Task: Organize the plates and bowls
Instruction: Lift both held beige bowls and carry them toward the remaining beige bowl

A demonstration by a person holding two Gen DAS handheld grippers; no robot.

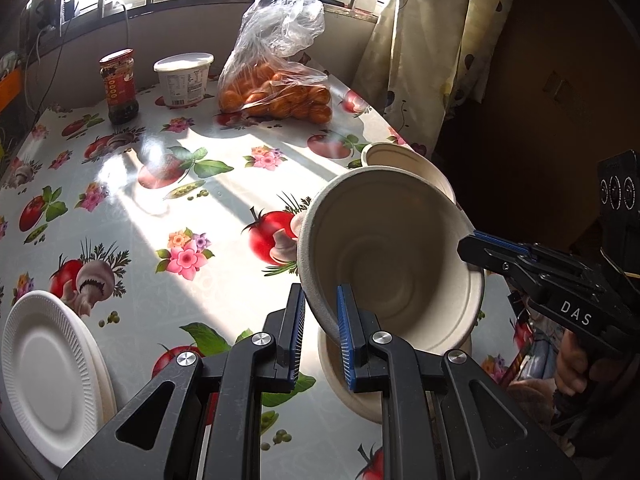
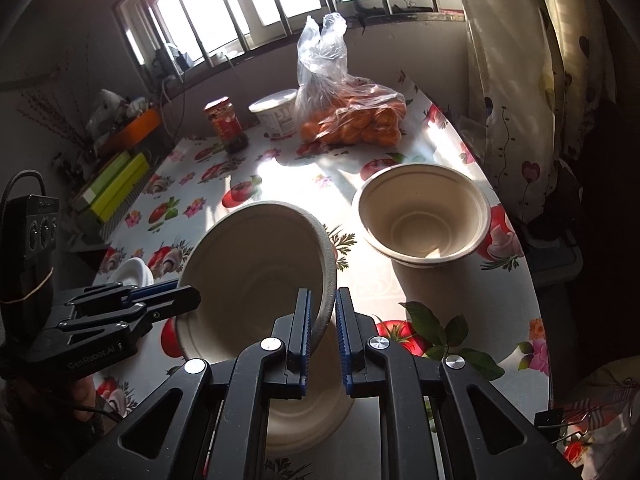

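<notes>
A beige paper bowl [image 1: 384, 248] hangs tilted above the table, held by both grippers at opposite sides of its rim. My left gripper [image 1: 320, 300] is shut on its near rim, and my right gripper [image 1: 469, 243] is clamped on the right rim. In the right wrist view my right gripper [image 2: 322, 304] pinches the same bowl [image 2: 256, 264], with the left gripper [image 2: 188, 296] on its left edge. A second bowl [image 2: 308, 420] sits right below it on the table. Another bowl [image 2: 424, 216] stands at the right. White foam plates [image 1: 48, 360] lie stacked at the left.
At the back of the flowered tablecloth [image 1: 160, 208] stand a red-lidded jar [image 1: 119, 86], a white tub [image 1: 184, 78] and a plastic bag of oranges [image 1: 276, 96]. A curtain [image 1: 424, 60] hangs past the table's right edge. Yellow-green boxes [image 2: 116, 184] lie off the left side.
</notes>
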